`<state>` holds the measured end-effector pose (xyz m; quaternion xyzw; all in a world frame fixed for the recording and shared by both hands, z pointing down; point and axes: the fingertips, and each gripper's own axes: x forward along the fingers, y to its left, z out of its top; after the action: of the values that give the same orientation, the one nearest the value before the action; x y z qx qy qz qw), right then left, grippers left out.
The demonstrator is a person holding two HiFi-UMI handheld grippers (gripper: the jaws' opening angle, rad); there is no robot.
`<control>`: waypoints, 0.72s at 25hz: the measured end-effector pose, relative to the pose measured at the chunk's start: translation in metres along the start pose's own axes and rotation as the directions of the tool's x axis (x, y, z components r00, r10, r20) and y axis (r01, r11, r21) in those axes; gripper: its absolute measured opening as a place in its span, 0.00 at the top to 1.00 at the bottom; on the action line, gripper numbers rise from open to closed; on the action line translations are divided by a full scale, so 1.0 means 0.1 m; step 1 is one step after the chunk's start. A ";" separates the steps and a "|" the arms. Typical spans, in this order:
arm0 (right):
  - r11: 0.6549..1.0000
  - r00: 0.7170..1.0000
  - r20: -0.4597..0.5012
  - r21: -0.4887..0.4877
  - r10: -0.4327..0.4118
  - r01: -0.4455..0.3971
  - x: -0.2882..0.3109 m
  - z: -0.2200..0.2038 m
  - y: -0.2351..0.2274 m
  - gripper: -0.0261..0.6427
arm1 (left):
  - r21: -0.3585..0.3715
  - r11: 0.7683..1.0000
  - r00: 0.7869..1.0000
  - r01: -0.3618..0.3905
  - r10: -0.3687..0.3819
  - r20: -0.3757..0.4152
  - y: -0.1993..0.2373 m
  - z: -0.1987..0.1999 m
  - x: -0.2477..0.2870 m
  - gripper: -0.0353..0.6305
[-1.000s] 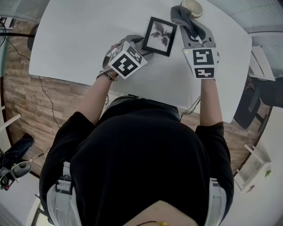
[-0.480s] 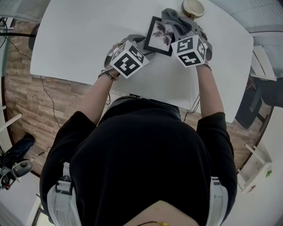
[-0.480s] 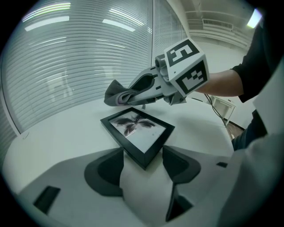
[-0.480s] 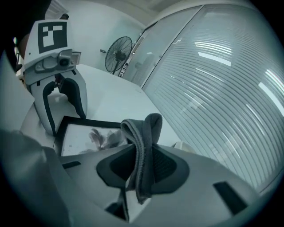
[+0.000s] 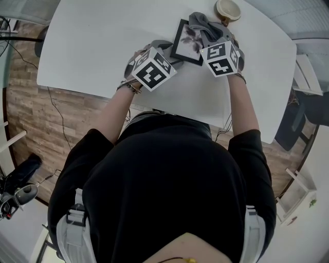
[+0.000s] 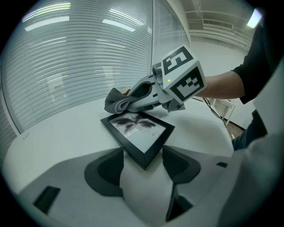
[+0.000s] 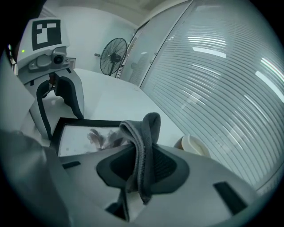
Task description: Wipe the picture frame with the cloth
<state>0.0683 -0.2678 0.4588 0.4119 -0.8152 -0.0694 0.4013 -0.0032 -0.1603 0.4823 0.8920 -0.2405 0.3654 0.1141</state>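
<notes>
Now the black rectangular picture frame [image 5: 186, 41] lies flat on the white counter [image 5: 103, 46]. Left claw [image 6: 143, 154] is wide open, straddling the frame's near corner. Right claw [image 7: 141, 165] is clamped on the folded grey cloth [image 7: 143, 133], over the frame's far corner. A beige cup [image 5: 226, 8] sits just beyond the frame.

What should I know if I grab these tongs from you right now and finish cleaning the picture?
Left tongs: open, straddling the near corner of the picture frame, not squeezing it.
Right tongs: shut on the folded grey cloth.
The frame lies flat on the white table, and the cloth is over its far edge.
Done: the cloth is gripped and at the frame.
Left: wipe across the glass and the black border. I can't tell how much is already clean.
</notes>
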 end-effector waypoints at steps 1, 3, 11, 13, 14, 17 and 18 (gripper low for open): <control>1.000 1.000 0.008 0.011 -0.008 0.008 0.00 0.00 0.00 0.82 | 0.000 1.000 1.000 -0.001 0.001 0.000 0.00 0.00 0.00 0.52; 0.999 0.999 0.029 0.030 -0.032 0.031 -0.01 0.00 0.00 0.82 | -0.001 1.000 1.000 -0.001 0.001 -0.001 0.01 0.00 0.00 0.52; 0.994 0.998 0.038 0.099 -0.051 0.047 -0.04 -0.01 -0.01 0.82 | -0.002 1.000 1.000 -0.004 0.004 -0.002 0.00 0.01 0.01 0.52; 0.992 0.998 0.039 0.120 -0.054 0.049 -0.04 -0.02 -0.02 0.82 | -0.002 1.000 1.000 -0.003 0.003 -0.001 0.00 0.02 0.02 0.52; 0.991 0.998 0.039 0.123 -0.058 0.053 -0.05 -0.03 -0.02 0.82 | -0.002 1.000 1.000 -0.003 0.003 -0.001 0.00 0.02 0.02 0.52; 0.991 0.997 0.035 0.121 -0.067 0.062 -0.06 -0.03 -0.02 0.82 | -0.002 1.000 1.000 -0.002 0.002 -0.002 0.00 0.03 0.03 0.52; 0.990 0.997 0.036 0.122 -0.070 0.065 -0.06 -0.03 -0.02 0.82 | -0.002 1.000 1.000 -0.002 0.002 -0.002 0.00 0.03 0.03 0.52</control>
<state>0.0738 -0.2635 0.4566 0.4611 -0.8114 -0.0417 0.3568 0.0003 -0.1625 0.4826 0.8912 -0.2415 0.3664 0.1147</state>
